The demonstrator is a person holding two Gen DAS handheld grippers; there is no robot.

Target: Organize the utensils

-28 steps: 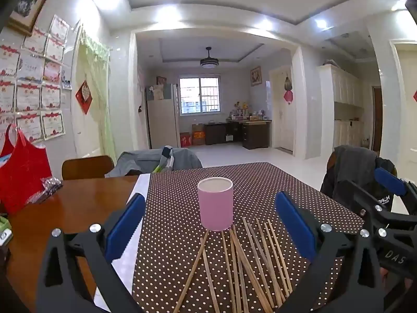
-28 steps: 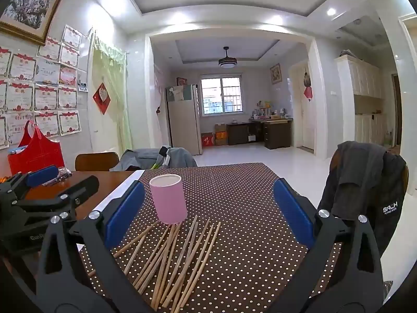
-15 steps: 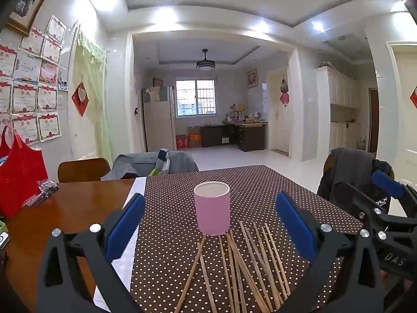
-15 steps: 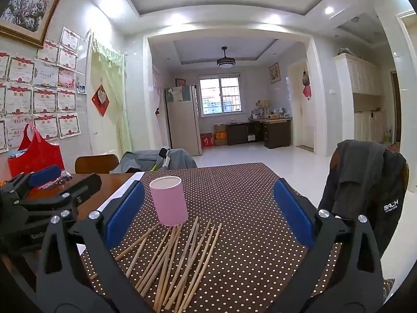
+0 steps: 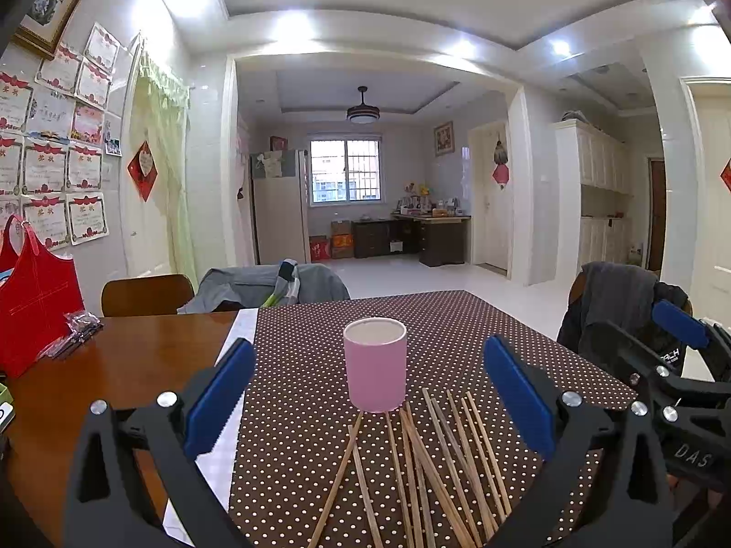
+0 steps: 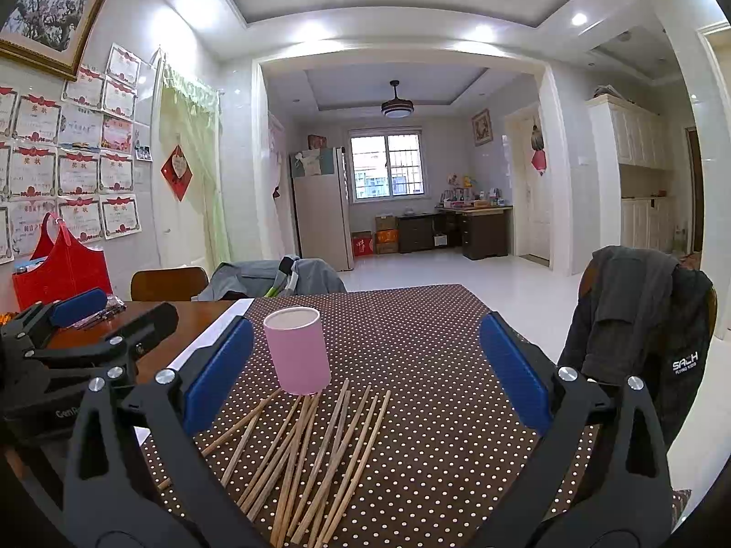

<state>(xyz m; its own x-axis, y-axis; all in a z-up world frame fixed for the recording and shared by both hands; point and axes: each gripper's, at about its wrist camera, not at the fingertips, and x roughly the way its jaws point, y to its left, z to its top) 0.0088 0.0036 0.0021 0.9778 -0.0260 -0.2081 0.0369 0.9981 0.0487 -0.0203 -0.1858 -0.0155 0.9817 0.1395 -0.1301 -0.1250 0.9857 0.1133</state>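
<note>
A pink cup (image 5: 375, 364) (image 6: 297, 350) stands upright on the brown polka-dot cloth (image 5: 438, 333). Several wooden chopsticks (image 5: 429, 461) (image 6: 315, 447) lie loose in a fan just in front of it. My left gripper (image 5: 370, 392) hovers above the chopsticks, open and holding nothing, with the cup framed between its blue pads. My right gripper (image 6: 361, 379) is also open and holding nothing, with the cup left of its centre. Each gripper shows at the edge of the other's view: the right one (image 5: 676, 365), the left one (image 6: 68, 333).
The wooden table (image 5: 114, 365) extends bare to the left of the cloth, with a red bag (image 5: 32, 301) at its far left. A chair with a dark jacket (image 6: 639, 329) stands at the right. Another chair (image 5: 146, 292) and grey clothing (image 5: 269, 283) sit behind the table.
Both grippers have drifted slightly; the cup and chopsticks sit a little lower and closer in the left wrist view. Nothing on the table has moved.
</note>
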